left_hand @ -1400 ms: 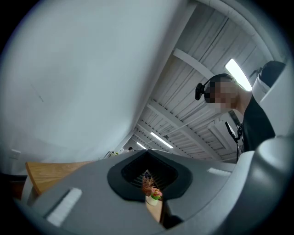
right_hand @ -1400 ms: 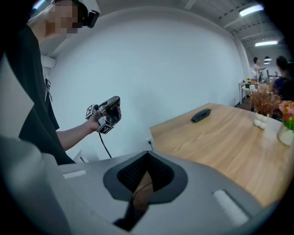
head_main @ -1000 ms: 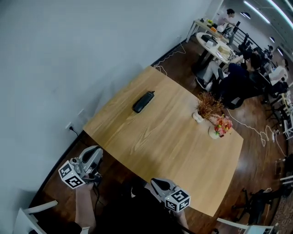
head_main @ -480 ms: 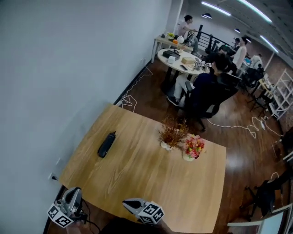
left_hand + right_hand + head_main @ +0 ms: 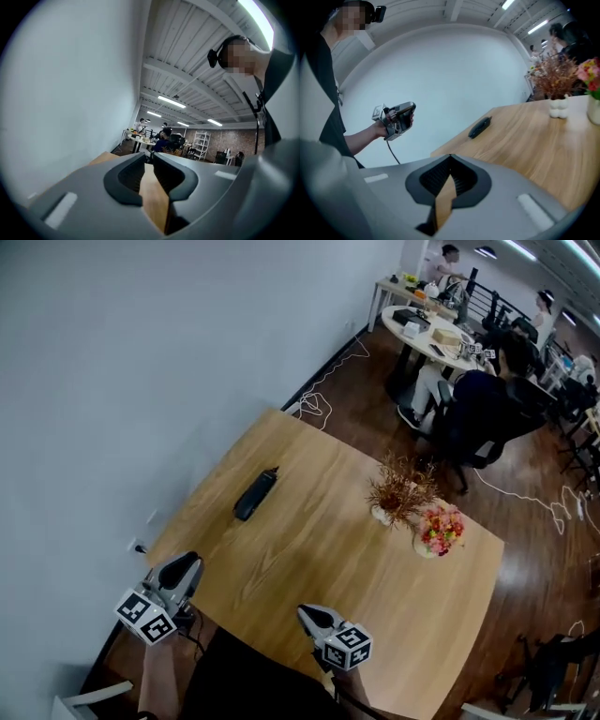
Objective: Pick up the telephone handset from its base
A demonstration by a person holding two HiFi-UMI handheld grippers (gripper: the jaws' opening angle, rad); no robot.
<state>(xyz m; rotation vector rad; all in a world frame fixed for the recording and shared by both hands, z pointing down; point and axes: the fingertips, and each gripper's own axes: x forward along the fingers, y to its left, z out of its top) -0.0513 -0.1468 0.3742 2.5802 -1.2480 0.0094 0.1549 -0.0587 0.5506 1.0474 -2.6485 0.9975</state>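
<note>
Against the earlier frames, both tongs sit higher in the head view, and the black oblong telephone handset (image 5: 255, 494) lies on the same spot of the light wooden table (image 5: 319, 559), untouched. The left gripper (image 5: 193, 561) has just been opening its jaws: a narrow gap, nothing between them. The right gripper (image 5: 302, 611) has its jaws together, empty. Count: two grippers, one handset, two vases. The handset lies well ahead of the left gripper, ahead and left of the right one, with bare wood between. The white vase of dried brown sprigs (image 5: 399, 491) and the pale vase of pink and red flowers (image 5: 439, 531) stand ahead-right of the right gripper.
</note>
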